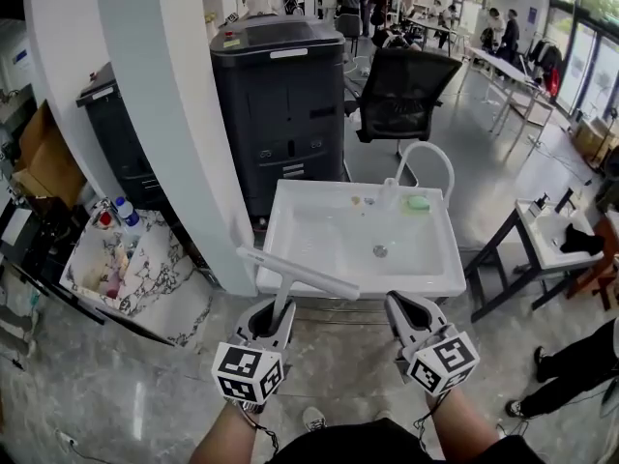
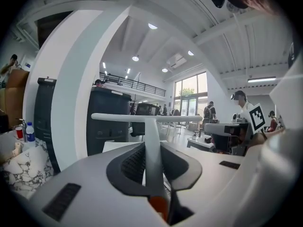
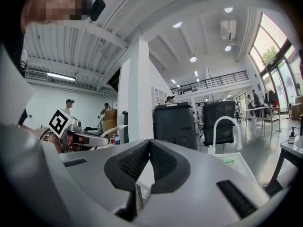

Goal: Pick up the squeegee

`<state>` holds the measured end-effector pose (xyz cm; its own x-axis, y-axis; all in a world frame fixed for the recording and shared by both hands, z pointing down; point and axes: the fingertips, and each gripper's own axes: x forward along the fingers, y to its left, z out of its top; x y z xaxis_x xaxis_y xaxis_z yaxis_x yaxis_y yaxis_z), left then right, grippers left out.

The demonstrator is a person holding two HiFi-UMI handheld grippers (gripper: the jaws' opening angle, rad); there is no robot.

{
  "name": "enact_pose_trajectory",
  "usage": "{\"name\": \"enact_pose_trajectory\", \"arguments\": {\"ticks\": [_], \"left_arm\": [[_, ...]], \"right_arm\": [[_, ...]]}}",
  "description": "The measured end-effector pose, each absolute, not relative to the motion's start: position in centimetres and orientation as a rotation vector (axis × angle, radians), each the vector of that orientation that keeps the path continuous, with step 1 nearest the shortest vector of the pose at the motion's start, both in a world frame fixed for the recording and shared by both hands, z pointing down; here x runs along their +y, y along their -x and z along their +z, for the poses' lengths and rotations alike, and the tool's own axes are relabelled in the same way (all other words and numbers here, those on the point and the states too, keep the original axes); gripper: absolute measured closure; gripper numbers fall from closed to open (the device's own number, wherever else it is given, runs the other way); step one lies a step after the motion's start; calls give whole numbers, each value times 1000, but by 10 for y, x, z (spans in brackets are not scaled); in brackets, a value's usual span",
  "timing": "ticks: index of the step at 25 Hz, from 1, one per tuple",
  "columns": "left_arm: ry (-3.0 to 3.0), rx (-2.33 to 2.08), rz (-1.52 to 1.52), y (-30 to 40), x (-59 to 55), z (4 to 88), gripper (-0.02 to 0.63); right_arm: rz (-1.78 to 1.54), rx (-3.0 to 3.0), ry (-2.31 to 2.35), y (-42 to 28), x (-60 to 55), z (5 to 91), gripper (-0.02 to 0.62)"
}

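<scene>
Squeegee point(image 1: 300, 273) sits clamped by its handle in the left gripper point(image 1: 278, 314), blade crosswise ahead over the sink point(image 1: 455, 259) rim; right gripper point(image 1: 403, 304) alongside, jaws together, empty

You stand on a glossy grey stone floor point(image 1: 387, 404). Just ahead is a white sink point(image 1: 455, 249) with a curved white tap point(image 1: 424, 144). Beyond it stand a dark cabinet point(image 1: 280, 114) and a black office chair point(image 1: 406, 90). A broad white pillar point(image 1: 164, 114) rises on your left, and a marble-patterned counter point(image 1: 164, 259) at its foot holds bottles point(image 1: 123, 211). Far to the right, tall windows point(image 1: 585, 17) let in daylight. Round lamps point(image 2: 152, 26) dot the white ceiling.
</scene>
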<state>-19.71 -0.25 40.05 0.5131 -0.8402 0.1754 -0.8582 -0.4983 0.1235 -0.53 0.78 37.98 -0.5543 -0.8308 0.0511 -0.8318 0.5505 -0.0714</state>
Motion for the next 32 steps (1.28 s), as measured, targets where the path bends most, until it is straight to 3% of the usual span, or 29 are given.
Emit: {"name": "enact_pose_trajectory", "arguments": {"ticks": [18, 32], "left_arm": [[-2474, -1576, 186, 91, 52, 401, 531], [-2426, -1663, 181, 54, 91, 396, 531]], "right_arm": [[181, -2864, -1329, -90, 47, 379, 578], [160, -2906, -1236, -126, 76, 376, 578]]}}
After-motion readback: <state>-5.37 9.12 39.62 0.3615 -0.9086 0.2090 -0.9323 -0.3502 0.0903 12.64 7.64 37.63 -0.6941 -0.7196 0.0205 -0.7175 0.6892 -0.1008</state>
